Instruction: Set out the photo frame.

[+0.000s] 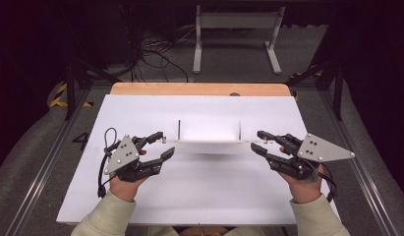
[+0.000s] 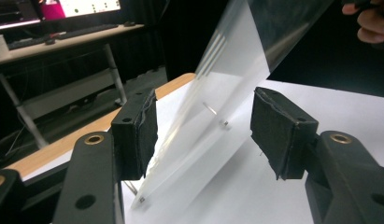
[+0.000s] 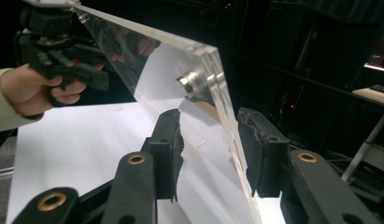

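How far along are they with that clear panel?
Done: the panel is up off the table, with its shadow below. In hand: the right gripper seems to clamp one end. The left gripper has open jaws around the other end, one pad clear of it. Left, probably: setting it down.

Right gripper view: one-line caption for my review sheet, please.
Clear acrylic panel with a metal standoff runs edge-on between the right gripper jaws; the left gripper is at its far end.
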A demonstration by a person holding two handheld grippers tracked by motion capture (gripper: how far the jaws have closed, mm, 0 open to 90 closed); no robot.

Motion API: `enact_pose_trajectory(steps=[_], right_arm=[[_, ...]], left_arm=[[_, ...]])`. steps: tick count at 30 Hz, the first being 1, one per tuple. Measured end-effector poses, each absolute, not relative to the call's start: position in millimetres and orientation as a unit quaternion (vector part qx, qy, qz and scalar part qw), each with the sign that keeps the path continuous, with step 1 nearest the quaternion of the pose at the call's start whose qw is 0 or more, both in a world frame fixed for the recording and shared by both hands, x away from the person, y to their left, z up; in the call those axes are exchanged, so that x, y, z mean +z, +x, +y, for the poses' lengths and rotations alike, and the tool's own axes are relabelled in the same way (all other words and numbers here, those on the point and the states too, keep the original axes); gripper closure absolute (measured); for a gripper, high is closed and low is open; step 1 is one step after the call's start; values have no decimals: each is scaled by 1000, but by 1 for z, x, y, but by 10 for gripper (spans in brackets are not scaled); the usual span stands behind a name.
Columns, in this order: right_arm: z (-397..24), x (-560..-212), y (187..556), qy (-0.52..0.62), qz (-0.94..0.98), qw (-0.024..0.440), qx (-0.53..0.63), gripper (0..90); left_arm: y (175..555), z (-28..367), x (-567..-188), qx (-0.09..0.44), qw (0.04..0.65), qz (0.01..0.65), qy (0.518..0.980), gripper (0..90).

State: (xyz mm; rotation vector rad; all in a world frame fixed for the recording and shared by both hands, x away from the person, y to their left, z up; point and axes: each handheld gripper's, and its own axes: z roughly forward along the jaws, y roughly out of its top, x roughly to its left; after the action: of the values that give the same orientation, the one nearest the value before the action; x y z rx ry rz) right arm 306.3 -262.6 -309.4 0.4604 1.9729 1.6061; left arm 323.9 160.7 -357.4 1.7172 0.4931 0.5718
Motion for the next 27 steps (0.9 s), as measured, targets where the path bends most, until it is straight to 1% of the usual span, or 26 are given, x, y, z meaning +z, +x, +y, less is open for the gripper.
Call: enact_pose_trajectory(steps=[13,20,27], right_arm=[[-260,-290,343,189,724,296,594,599],[-257,-291,370,204,718,308,590,595],[-256,-291,387,210,712,321,588,597]], left_arm=[[328,181,-378,244,560,251,751,414],[329,190,-385,235,558,264,751,407],[335,192,-396,223,549,266,760,402]])
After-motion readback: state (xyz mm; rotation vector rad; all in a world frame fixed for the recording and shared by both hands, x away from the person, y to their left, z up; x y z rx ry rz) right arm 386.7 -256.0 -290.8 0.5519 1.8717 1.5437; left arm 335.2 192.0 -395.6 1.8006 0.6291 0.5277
